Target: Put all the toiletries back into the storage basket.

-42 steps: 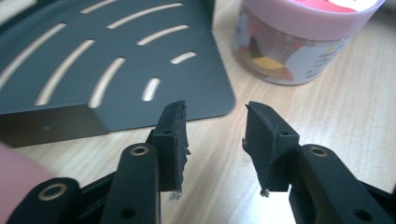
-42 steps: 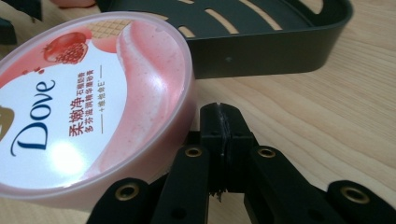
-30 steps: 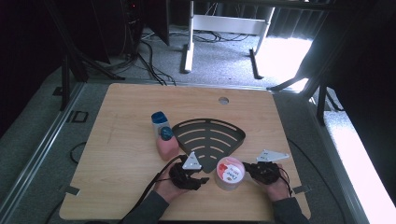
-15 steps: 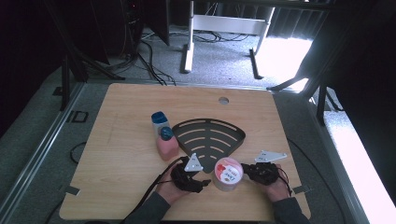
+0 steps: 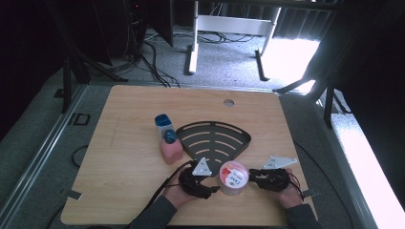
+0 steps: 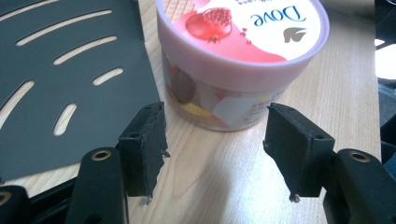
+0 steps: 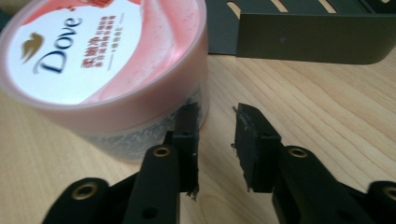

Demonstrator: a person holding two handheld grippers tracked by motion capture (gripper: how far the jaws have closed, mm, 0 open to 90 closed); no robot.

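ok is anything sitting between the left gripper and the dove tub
Nothing visible. In the left gripper view the left gripper has open jaws that have just been opening, with bare wood between them and the Dove tub just ahead. The black slotted tray lies off to one side.

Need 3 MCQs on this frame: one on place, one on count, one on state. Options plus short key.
1. Where does the Dove tub stand?
A. on the black slotted tray
B. on the table between the two grippers
C. beside the table's round hole

2. How many bottles lie left of the black slotted tray?
A. one
B. two
C. four

3. How do the left gripper jaws stand?
A. clamped on the tub
B. shut on nothing
C. apart, short of the tub

Key: 1 B, the high view shows the tub on bare wood with a gripper at each side. 2 B, a blue-capped white bottle and a pink bottle. 3 C, wood shows between both pads and the tub.
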